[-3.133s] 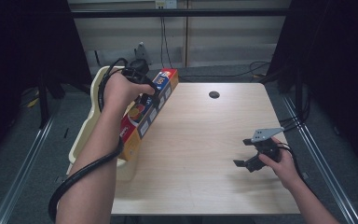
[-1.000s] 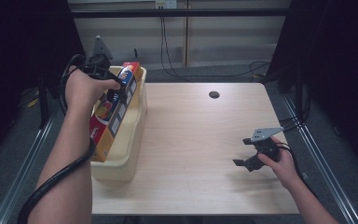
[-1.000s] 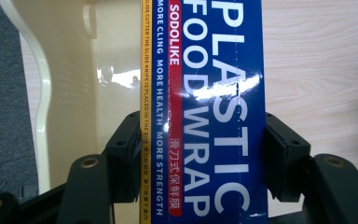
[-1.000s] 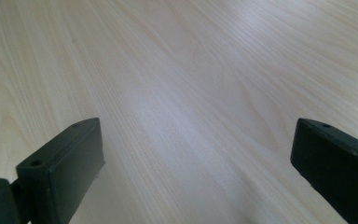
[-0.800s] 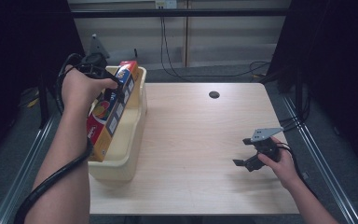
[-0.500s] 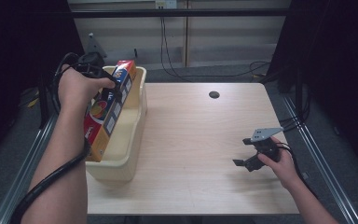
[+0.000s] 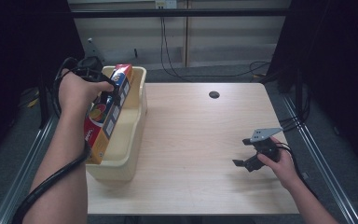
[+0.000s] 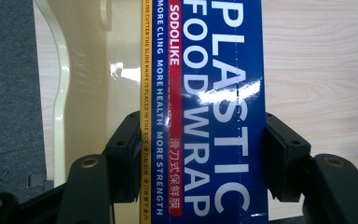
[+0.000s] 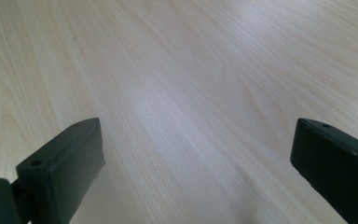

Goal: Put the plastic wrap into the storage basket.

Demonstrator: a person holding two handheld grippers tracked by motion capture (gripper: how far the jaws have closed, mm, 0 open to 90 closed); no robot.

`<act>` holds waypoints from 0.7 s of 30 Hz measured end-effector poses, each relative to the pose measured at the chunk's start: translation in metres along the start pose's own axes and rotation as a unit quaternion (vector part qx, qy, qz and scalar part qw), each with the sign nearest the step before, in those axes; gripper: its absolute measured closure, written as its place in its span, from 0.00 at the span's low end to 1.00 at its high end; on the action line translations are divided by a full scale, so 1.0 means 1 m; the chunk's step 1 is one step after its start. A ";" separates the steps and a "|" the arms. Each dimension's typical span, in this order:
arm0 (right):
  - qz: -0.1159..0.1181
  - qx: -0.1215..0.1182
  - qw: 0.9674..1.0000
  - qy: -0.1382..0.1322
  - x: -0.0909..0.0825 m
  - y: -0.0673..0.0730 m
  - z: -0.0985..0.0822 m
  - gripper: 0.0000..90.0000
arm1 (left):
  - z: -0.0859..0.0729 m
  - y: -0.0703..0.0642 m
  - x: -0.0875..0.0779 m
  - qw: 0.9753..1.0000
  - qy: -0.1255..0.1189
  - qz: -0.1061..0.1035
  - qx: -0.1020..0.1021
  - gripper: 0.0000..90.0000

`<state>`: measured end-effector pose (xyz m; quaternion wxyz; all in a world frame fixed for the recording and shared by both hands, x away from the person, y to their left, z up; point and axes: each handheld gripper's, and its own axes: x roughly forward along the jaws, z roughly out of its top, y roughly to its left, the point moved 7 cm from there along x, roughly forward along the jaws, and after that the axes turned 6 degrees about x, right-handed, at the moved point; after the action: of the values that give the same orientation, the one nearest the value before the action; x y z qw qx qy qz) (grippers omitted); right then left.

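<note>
A long plastic food wrap box, blue, red and yellow, hangs tilted over the left rim of a cream plastic bin at the table's left edge. My left gripper is shut on the box; in the left gripper view both jaws press the sides of the blue box, with the bin's inner wall behind it. My right gripper rests low over the table at the right, open, with bare wood between its jaws.
The light wooden table has a round cable hole near its far edge. Metal rails run along both sides of the table, and cables lie on the floor beyond it.
My left gripper has carried the wrap box leftward, from above the table to over the bin's left side. The bin has slid left with it. My right gripper has stayed put.
</note>
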<state>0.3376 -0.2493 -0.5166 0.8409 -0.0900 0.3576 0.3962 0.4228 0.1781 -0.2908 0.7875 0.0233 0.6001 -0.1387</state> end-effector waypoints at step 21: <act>0.002 -0.001 1.000 0.001 0.001 0.001 0.000 0.02 | -0.007 0.003 0.015 1.000 0.012 0.001 -0.011 0.45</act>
<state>0.3374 -0.2482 -0.5171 0.8397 -0.0906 0.3579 0.3983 0.4205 0.1800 -0.3074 0.7806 0.0171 0.6109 -0.1308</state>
